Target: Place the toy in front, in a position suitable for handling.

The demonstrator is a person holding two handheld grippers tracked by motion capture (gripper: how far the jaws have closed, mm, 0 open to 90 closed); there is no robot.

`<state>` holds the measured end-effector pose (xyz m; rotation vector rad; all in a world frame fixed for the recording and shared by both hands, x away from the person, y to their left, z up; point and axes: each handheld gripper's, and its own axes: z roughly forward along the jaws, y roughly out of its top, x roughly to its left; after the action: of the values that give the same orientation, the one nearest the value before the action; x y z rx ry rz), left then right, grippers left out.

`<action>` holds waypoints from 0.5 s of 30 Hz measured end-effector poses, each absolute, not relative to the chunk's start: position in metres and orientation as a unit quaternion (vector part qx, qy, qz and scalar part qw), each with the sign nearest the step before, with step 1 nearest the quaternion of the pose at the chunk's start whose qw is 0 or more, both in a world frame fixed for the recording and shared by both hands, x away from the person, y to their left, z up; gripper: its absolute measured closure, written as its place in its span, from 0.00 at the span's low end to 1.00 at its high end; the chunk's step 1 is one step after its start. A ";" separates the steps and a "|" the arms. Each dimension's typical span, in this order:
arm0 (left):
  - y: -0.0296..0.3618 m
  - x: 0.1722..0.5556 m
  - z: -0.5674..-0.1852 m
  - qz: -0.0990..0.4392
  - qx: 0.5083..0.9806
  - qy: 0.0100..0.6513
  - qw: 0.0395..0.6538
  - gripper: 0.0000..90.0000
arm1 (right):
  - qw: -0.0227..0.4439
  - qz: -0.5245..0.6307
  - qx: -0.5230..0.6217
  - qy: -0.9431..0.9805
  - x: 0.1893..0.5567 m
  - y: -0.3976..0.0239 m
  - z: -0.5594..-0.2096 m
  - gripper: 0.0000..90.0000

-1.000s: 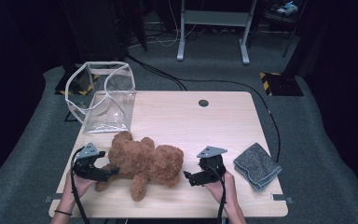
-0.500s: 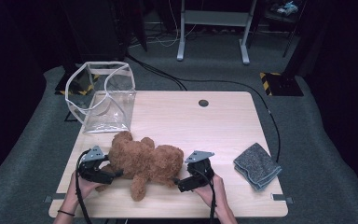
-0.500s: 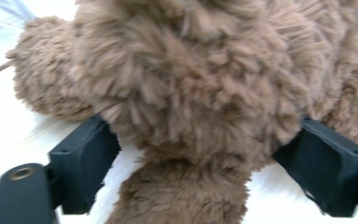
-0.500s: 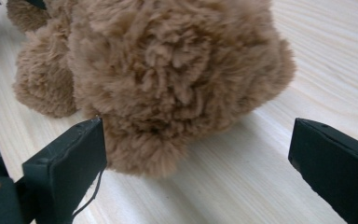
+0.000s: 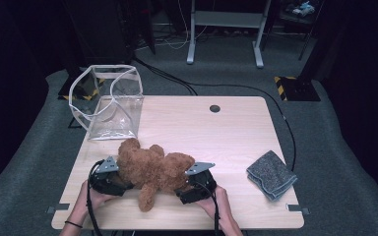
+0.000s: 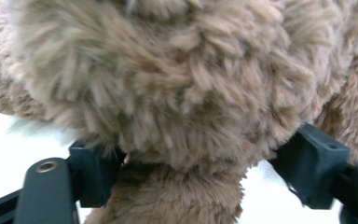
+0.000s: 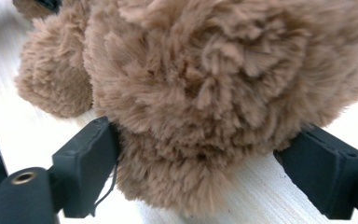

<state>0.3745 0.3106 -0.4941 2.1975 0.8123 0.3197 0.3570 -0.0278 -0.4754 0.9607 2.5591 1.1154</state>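
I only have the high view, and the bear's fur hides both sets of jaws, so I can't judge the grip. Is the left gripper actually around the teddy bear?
Observer: Yes. In the left gripper view, the left gripper has the teddy bear between its jaws. Both pads are against the fur, and the jaws have just been closing.
Operator: And the right one?
Observer: The right gripper straddles a fluffy lump of the bear. Its jaws have just been closing too. One pad is in the fur, and a sliver of table shows beside the other.
Operator: Is the bear lifted?
Observer: No. In the right gripper view its fur rests on the wood.
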 end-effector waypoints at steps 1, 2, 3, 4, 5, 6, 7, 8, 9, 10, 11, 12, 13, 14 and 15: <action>0.311 0.375 -0.494 0.125 0.860 0.318 0.379 0.29 | 0.100 0.377 0.325 0.862 0.357 -0.027 -0.476 0.18; 0.310 0.375 -0.495 0.121 0.860 0.318 0.380 0.31 | 0.100 0.374 0.328 0.862 0.357 -0.027 -0.476 0.20; 0.310 0.375 -0.495 0.121 0.860 0.318 0.380 0.32 | 0.100 0.374 0.328 0.862 0.357 -0.027 -0.476 0.20; 0.310 0.375 -0.496 0.119 0.860 0.317 0.382 0.34 | 0.099 0.373 0.331 0.861 0.358 -0.028 -0.476 0.24; 0.310 0.375 -0.496 0.119 0.860 0.317 0.382 0.35 | 0.099 0.373 0.331 0.861 0.358 -0.028 -0.476 0.24; 0.310 0.375 -0.497 0.121 0.860 0.316 0.383 0.37 | 0.100 0.370 0.335 0.861 0.358 -0.027 -0.477 0.29; 0.310 0.375 -0.498 0.120 0.863 0.312 0.379 0.38 | 0.100 0.370 0.339 0.859 0.357 -0.027 -0.477 0.32; 0.309 0.375 -0.498 0.120 0.864 0.310 0.377 0.40 | 0.100 0.369 0.341 0.859 0.357 -0.027 -0.478 0.34; 0.309 0.375 -0.498 0.120 0.864 0.310 0.377 0.41 | 0.100 0.369 0.337 0.861 0.358 -0.027 -0.479 0.38; 0.308 0.375 -0.499 0.123 0.869 0.303 0.371 0.42 | 0.098 0.369 0.338 0.860 0.359 -0.027 -0.480 0.41; 0.308 0.375 -0.499 0.123 0.869 0.303 0.371 0.44 | 0.098 0.369 0.338 0.860 0.359 -0.027 -0.480 0.41; 0.307 0.375 -0.500 0.122 0.869 0.303 0.371 0.45 | 0.097 0.368 0.339 0.860 0.359 -0.026 -0.482 0.46; 0.306 0.375 -0.499 0.123 0.872 0.300 0.367 0.45 | 0.097 0.368 0.339 0.860 0.359 -0.026 -0.482 0.46; 0.305 0.376 -0.500 0.126 0.875 0.295 0.364 0.48 | 0.099 0.370 0.336 0.860 0.360 -0.026 -0.485 0.51; 0.305 0.376 -0.500 0.126 0.875 0.295 0.364 0.50 | 0.099 0.370 0.336 0.860 0.360 -0.026 -0.485 0.51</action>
<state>0.3755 0.3049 -0.4995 2.2507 0.7580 0.3254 0.3599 -0.0262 -0.4848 0.9947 2.5448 1.0952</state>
